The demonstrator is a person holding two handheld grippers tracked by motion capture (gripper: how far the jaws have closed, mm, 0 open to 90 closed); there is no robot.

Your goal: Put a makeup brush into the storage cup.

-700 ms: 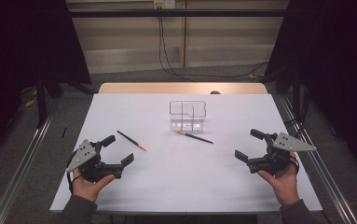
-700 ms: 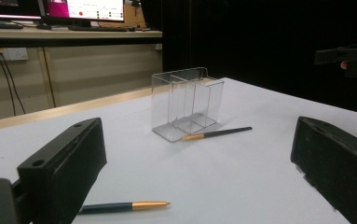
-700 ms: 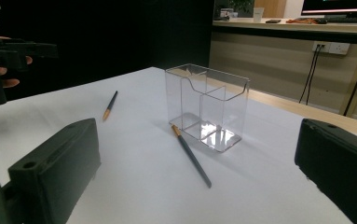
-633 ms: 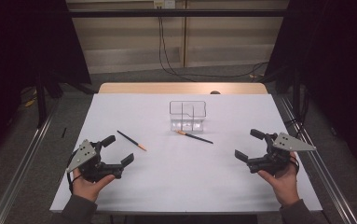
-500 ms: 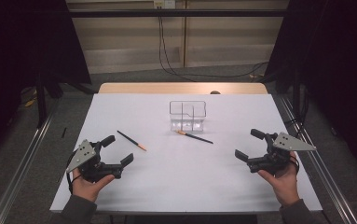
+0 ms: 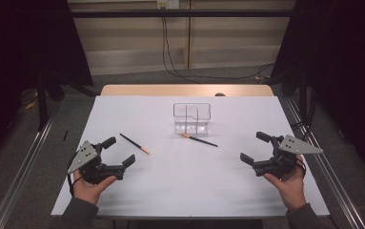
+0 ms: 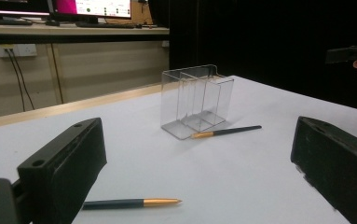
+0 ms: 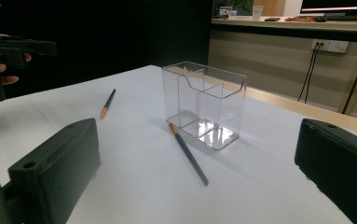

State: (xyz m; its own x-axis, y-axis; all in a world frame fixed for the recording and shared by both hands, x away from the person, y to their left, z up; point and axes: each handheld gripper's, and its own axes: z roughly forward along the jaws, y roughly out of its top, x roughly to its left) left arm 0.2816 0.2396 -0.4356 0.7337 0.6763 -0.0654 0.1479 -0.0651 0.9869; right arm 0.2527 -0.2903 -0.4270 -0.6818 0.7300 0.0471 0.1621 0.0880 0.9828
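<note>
Nothing really moved since a moment back: my left gripper [image 6: 120, 150] and right gripper [image 6: 254, 147] stayed wide open and empty, nearest pen [image 6: 134, 143] at 1 o'clock from my left, clear organizer [image 6: 192, 118] unfilled.

words: none can be read | numbers: none | labels and signs: none | screens [image 7: 92, 7] far at the back in the left gripper view: bright, the marks on them too small and blurry to read
</note>
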